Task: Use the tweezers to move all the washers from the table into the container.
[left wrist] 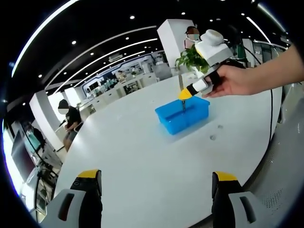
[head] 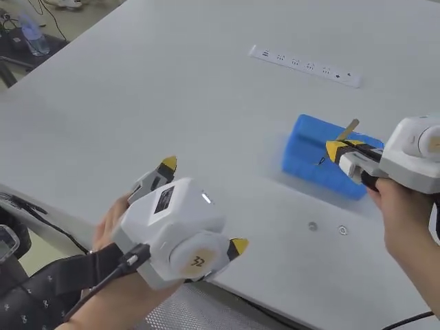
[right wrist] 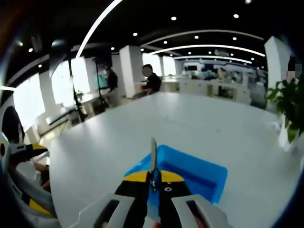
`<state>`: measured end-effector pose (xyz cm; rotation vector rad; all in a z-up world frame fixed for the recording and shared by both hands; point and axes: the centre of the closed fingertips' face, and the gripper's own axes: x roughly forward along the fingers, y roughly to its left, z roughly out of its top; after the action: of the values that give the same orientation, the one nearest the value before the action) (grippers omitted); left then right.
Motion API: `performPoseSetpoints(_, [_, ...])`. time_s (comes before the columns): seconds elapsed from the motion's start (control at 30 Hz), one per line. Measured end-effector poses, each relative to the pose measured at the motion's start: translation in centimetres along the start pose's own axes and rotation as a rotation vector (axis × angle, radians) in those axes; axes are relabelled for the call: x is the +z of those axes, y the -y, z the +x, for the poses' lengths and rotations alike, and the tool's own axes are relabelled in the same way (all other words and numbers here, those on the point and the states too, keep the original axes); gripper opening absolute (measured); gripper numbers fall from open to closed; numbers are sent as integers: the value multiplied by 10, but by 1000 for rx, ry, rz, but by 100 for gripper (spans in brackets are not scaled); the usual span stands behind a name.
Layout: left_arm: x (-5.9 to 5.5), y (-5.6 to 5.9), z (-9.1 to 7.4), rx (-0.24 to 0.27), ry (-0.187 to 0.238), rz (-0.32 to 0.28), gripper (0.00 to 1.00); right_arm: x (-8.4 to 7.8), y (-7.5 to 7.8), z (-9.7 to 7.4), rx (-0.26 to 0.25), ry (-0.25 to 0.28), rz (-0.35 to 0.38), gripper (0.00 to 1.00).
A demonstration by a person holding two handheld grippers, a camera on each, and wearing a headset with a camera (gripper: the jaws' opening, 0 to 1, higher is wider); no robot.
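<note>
so right claw [head: 335, 151] pinches tweezers [head: 350, 127] over container [head: 308, 157], washers [head: 313, 225] beside; left claw [left wrist: 156, 175] gapes empty

Left hand-held gripper [head: 203, 205] held low, jaws wide apart; right hand-held gripper [head: 337, 150] reaches forward, clamped on tweezers [head: 350, 127]

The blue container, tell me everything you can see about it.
The blue container is a shallow, open-topped rectangular tray with rounded corners, plastic by its look. It sits flat on the white table. The right gripper holds the tweezers over it, and in the left gripper view they point down into it; whether they touch it is unclear. Its contents are too blurred to tell. Two washers lie on the table nearby.
</note>
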<state>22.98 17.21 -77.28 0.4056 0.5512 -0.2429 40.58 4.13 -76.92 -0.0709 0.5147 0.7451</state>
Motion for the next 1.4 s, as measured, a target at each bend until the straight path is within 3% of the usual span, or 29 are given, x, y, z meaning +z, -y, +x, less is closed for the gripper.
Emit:
performPoseSetpoints(0.17, [-1,0,0,1,-4,5,99,-6,4,4,-5,-14,20,3])
performPoseSetpoints(0.47, [-3,1,1,-3,-16,16,99,4,0,-4,3,9,26,4])
performPoseSetpoints(0.9, [-2,1,0,1,-16,19,98,26,-14,-42,31,77,5,4])
performPoseSetpoints(1.07, [-3,1,1,2,-20,21,98,20,-24,-50,50,74,-1,4])
performPoseSetpoints(1.4, [-2,0,1,6,-14,17,98,-16,-37,-57,83,6,-1,4])
